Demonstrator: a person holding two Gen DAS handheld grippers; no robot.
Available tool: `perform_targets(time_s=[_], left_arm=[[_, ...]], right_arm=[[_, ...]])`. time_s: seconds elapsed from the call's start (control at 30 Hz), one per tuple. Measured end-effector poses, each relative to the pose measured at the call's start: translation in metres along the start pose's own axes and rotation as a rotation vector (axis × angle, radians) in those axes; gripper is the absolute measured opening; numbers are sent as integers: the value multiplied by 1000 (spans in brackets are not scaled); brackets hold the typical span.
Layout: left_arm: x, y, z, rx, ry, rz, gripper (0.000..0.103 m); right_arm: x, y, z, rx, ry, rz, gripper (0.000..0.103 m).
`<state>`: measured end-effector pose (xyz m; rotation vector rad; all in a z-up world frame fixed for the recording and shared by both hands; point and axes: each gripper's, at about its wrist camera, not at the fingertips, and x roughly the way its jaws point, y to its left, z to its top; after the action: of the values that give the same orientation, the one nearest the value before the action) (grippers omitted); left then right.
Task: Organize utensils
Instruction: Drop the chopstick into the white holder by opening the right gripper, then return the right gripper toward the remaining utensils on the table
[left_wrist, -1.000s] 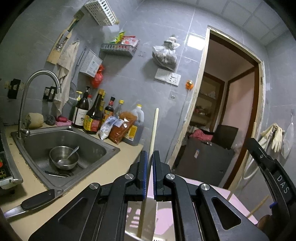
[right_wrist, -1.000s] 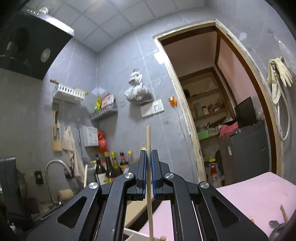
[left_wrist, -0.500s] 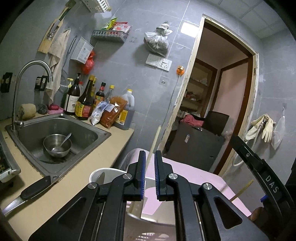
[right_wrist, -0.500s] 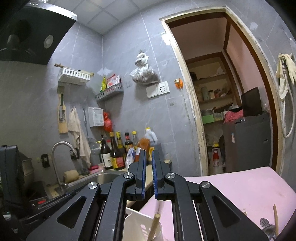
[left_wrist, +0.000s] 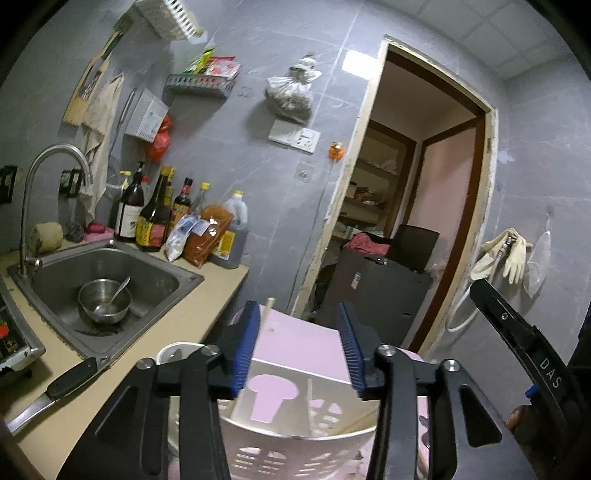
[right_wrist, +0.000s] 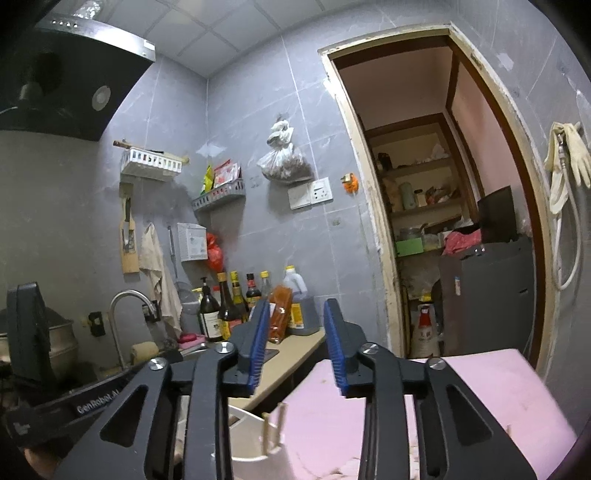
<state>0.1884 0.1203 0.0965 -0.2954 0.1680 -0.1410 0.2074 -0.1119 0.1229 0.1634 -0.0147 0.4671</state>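
Blue ribbed pads on left hand-held gripper (left_wrist: 299, 347), jaws opening, nothing clamped; one pale chopstick (left_wrist: 266, 314) leans just beside its left pad. Right hand-held gripper (right_wrist: 297, 347) jaws also opening, empty. Below both: white slotted plastic utensil holder (left_wrist: 295, 454) holding chopsticks, on pink surface (right_wrist: 480, 391). Left of holder: beige counter, steel sink (left_wrist: 162, 280), knife (left_wrist: 55, 387). Grey tiled walls.

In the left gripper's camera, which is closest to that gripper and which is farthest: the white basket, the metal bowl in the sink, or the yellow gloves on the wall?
1. White basket: right below the left gripper, whose jaws are opening.
2. Metal bowl: in the sink, to the left.
3. Yellow gloves: hanging on the far wall, right.
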Motion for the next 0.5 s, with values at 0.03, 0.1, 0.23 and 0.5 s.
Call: perform_targets(time_s=[0.03, 0.1, 0.23, 0.5], left_arm=[[-2, -4, 1, 4, -2, -7, 47], [-5, -13, 2, 12, -5, -19, 52], [-10, -30, 1, 34, -8, -42, 71], [-16, -65, -10, 77, 1, -100, 94]], right_arm=[[-4, -4, 2, -4, -1, -5, 36], [-13, -10, 5, -14, 1, -17, 43], [-32, -25, 11, -29, -9, -40, 56], [-63, -56, 17, -60, -5, -101, 82]])
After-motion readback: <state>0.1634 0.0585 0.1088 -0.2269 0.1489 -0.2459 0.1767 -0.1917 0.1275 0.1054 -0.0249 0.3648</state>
